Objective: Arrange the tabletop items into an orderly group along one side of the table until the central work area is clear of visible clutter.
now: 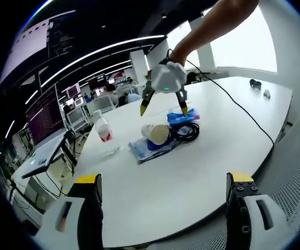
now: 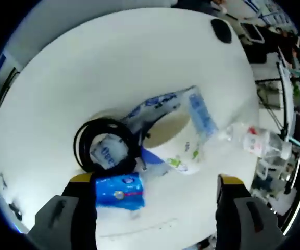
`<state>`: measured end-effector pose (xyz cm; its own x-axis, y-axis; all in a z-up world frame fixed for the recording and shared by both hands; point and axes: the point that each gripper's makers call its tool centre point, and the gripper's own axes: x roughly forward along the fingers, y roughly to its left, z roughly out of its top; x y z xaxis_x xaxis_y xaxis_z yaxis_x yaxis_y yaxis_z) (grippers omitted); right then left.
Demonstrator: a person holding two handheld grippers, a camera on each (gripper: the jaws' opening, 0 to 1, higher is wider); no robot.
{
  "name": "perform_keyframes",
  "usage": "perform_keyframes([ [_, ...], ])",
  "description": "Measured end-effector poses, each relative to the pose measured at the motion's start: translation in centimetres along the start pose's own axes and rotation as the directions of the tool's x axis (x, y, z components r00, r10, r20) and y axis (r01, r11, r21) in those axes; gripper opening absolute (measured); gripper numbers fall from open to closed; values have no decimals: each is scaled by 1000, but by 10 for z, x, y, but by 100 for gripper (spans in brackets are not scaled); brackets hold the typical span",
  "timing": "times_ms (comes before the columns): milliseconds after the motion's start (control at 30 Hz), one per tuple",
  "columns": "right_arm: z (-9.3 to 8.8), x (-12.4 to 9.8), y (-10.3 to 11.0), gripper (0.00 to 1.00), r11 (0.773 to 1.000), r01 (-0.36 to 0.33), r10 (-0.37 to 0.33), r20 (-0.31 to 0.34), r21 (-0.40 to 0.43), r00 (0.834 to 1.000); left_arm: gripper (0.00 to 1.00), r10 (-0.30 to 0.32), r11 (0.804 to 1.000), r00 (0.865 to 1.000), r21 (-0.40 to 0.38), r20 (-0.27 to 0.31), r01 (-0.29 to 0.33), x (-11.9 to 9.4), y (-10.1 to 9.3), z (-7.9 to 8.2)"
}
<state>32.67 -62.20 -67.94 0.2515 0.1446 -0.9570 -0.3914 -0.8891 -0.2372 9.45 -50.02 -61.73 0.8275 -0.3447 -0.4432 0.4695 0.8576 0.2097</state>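
A small pile lies mid-table. In the left gripper view it holds a tipped paper cup (image 1: 157,134), a coiled black cable (image 1: 187,131), a blue tissue pack (image 1: 183,116) and a blue-and-white plastic bag (image 1: 146,149), with a red-labelled plastic bottle (image 1: 103,130) lying to its left. My right gripper (image 1: 163,108) hangs open just above the pile, a hand holding it. My left gripper (image 1: 164,181) is open and well short of the pile. From above, the right gripper (image 2: 155,179) stands open over the tissue pack (image 2: 120,191), cable coil (image 2: 82,143), cup (image 2: 178,136), bag (image 2: 194,107) and bottle (image 2: 257,140).
A thin black cord (image 1: 233,101) trails from the right gripper across the white table (image 1: 191,177) to its edge. A small dark object (image 1: 254,82) and a pale one (image 1: 267,94) sit at the far side. A laptop (image 1: 40,156) rests on a side desk.
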Motion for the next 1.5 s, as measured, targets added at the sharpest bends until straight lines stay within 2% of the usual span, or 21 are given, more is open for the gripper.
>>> perform_keyframes([
  [67, -1, 2, 0, 94, 998, -8, 7, -14, -58, 1000, 99, 2, 1000, 1000, 5, -6, -2, 0, 0, -1],
  [267, -1, 8, -3, 91, 990, -14, 13, -13, -143, 1000, 99, 4, 1000, 1000, 8, -7, -4, 0, 0, -1],
  [333, 0, 9, -9, 92, 987, 7, -9, -11, -158, 1000, 99, 5, 1000, 1000, 9, -10, -5, 0, 0, -2],
  [433, 2, 9, -21, 92, 973, 46, -50, -10, -225, 999, 99, 4, 1000, 1000, 16, -15, -4, 1, 0, -2],
  [600, -1, 14, -20, 89, 960, 8, -12, -15, -280, 1000, 99, 5, 1000, 1000, 21, -21, -4, 2, -1, -4],
  [733, 2, 17, -23, 86, 951, 14, -14, 0, -307, 1000, 99, 9, 1000, 1000, 16, -27, -9, 2, -1, -4],
  [900, 14, 21, -29, 84, 934, 32, -25, 25, -356, 999, 99, 11, 1000, 1000, 12, -24, -11, 2, 0, -4],
  [1067, 14, 26, -28, 78, 940, 27, -19, 27, -341, 999, 99, 4, 1000, 1000, 12, -28, -4, 3, -1, -5],
  [1233, 14, 29, -23, 73, 932, 7, -1, 15, -362, 1000, 99, -5, 1000, 999, 23, -34, 6, 4, -4, -5],
  [1500, 28, 36, -24, 70, 919, -2, 20, 42, -394, 999, 99, -2, 1000, 999, 17, -35, 3, 4, -3, -5],
])
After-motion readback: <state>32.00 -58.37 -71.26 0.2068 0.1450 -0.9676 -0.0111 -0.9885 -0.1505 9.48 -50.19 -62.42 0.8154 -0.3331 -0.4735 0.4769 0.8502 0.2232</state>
